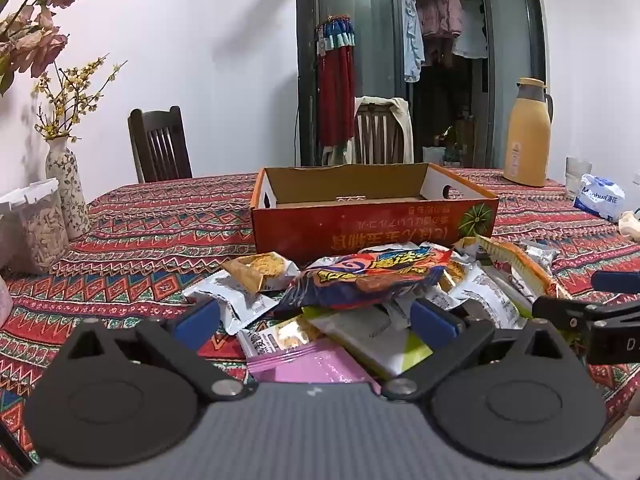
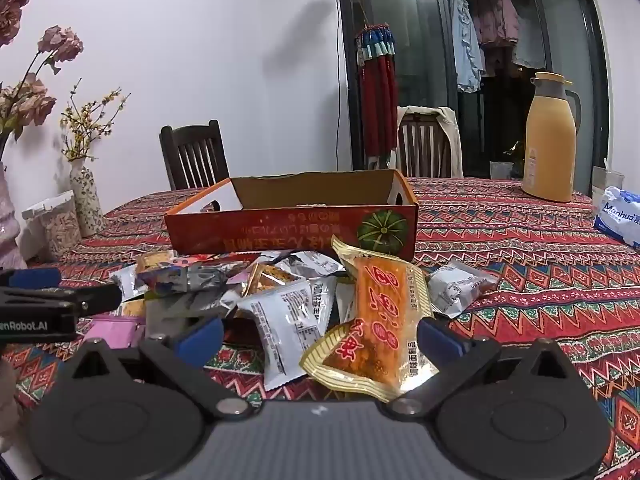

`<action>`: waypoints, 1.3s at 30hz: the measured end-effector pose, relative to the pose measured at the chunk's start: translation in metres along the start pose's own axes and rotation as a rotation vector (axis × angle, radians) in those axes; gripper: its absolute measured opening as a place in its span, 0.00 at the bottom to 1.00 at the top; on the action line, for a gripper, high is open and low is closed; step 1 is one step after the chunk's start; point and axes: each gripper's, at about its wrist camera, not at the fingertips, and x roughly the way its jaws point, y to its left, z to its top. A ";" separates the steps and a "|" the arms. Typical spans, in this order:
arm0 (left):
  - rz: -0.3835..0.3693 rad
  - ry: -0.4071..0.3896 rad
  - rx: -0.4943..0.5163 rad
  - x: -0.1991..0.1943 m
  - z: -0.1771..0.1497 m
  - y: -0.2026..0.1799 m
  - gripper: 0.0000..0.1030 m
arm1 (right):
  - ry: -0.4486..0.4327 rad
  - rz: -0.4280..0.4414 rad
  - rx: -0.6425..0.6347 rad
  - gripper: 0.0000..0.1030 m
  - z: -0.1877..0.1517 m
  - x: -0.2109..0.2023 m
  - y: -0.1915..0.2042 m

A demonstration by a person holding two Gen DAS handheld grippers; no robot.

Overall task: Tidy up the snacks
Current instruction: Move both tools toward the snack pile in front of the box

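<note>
The left tool [image 1: 316, 322] is hovering low over the near edge of the snack pile [image 1: 372, 300], its blue-padded fingers spread wide and gripping nothing; a pink packet [image 1: 308, 364] is lying flat between them. The right tool [image 2: 320, 338] is likewise gaping wide and empty, with an orange-and-gold packet [image 2: 380, 332] and a white packet [image 2: 292, 328] sitting between its fingers. The heap is spreading across the patterned tabletop [image 1: 140, 248], with a blue-and-red bag [image 1: 368, 276] resting on top. Just behind the pile, the orange cardboard box [image 1: 372, 228] is standing open. Farther back, a yellow thermos [image 2: 552, 140] is standing at right and a floral vase [image 1: 66, 184] at left.
</note>
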 end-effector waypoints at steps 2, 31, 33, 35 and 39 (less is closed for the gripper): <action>0.003 -0.006 0.015 -0.003 0.000 -0.004 1.00 | -0.013 -0.004 -0.005 1.00 0.000 -0.001 0.001; -0.018 0.019 -0.013 -0.003 -0.007 0.001 1.00 | 0.018 -0.022 -0.005 1.00 -0.005 0.000 0.005; -0.018 0.020 -0.013 -0.003 -0.007 0.002 1.00 | 0.018 -0.022 -0.005 1.00 -0.006 0.000 0.005; -0.019 0.020 -0.013 -0.003 -0.007 0.002 1.00 | 0.018 -0.022 -0.006 1.00 -0.006 0.000 0.005; -0.024 0.018 -0.014 -0.003 -0.007 0.002 1.00 | 0.019 -0.021 -0.005 1.00 -0.007 0.000 0.006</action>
